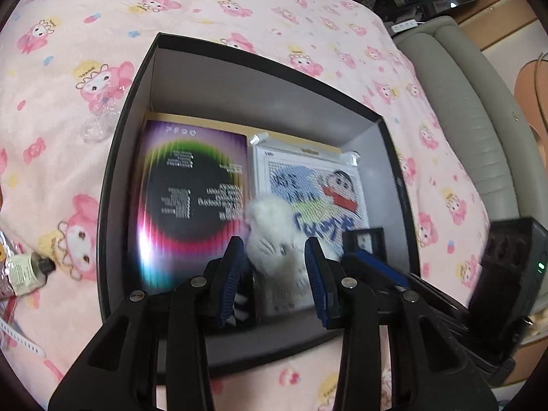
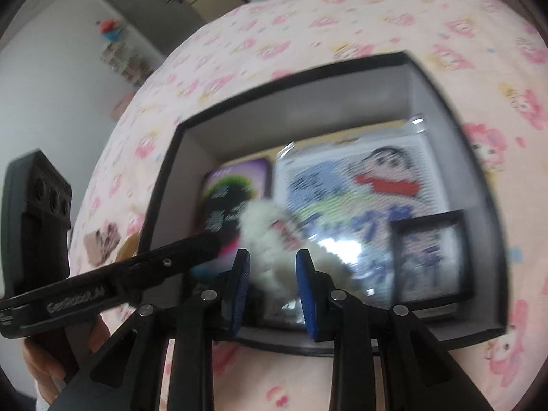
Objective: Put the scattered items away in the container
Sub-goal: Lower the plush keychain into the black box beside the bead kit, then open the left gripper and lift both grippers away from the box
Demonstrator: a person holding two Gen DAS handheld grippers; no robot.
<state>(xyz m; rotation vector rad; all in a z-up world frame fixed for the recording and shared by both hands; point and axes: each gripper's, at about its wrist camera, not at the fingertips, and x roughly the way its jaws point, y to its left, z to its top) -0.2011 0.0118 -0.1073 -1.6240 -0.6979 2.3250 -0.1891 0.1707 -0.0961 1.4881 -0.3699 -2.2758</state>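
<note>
A black box [image 1: 126, 157] with grey inner walls lies open on the bed. Inside it lie a rainbow-coloured booklet [image 1: 191, 198], a cartoon picture pack [image 1: 328, 188] and a small black frame [image 1: 364, 238]. A white fluffy plush toy [image 1: 274, 226] hangs over the box's near half. My left gripper [image 1: 275, 257] is shut on it, blue pads pressing both sides. My right gripper [image 2: 272, 267] is also shut on the plush toy [image 2: 263, 226], a little to the right. The right wrist view is blurred, showing the box [image 2: 164, 185] and the left gripper's finger [image 2: 185, 250] coming in from the left.
A pink cartoon-print sheet [image 1: 239, 10] covers the bed around the box. A cream tube [image 1: 29, 270], a white strap [image 1: 20, 339] and a clear plastic piece [image 1: 97, 123] lie left of the box. A grey sofa [image 1: 479, 120] stands on the right.
</note>
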